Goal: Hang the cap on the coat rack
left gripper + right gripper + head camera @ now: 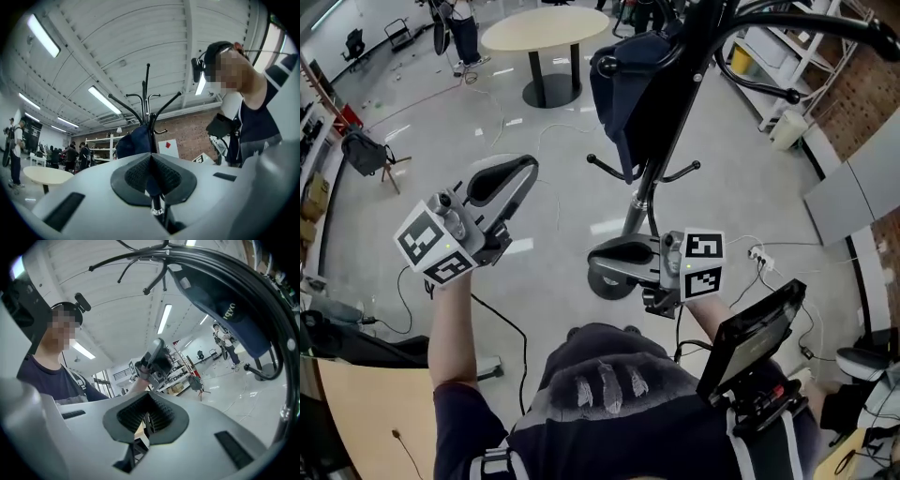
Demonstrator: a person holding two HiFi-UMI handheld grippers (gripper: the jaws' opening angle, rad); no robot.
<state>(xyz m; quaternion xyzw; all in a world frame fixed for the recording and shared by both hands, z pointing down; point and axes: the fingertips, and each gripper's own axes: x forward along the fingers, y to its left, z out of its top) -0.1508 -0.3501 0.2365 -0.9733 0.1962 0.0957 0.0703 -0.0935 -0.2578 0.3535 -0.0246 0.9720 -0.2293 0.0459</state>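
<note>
**A:** Quick check, where's the cap relative to our grippers right now?

**B:** Going left to right in the head view, our left gripper (514, 178) is at middle left. Its jaws are pressed together on nothing and its nose points up and right. The cap (623, 94) is up and right of that, at top centre. It's draped on the coat rack (673, 127) and hangs lengthwise down beside the pole. Our right gripper (614, 255) sits at lower centre, near the foot of the pole. Its jaws are closed too, and empty.

**A:** So which one's lined up with it?

**B:** The left, we'd say. In the left gripper view the cap (133, 143) is centre frame, just above the closed pads and on the left side of the pole. In the right gripper view the cap (225, 310) hangs overhead at upper right, well off that gripper's line. Neither gripper touches it.

**A:** Hung already, then?

**B:** Looks that way to us. If it needs a nudge, the left one's aimed at it.
</note>
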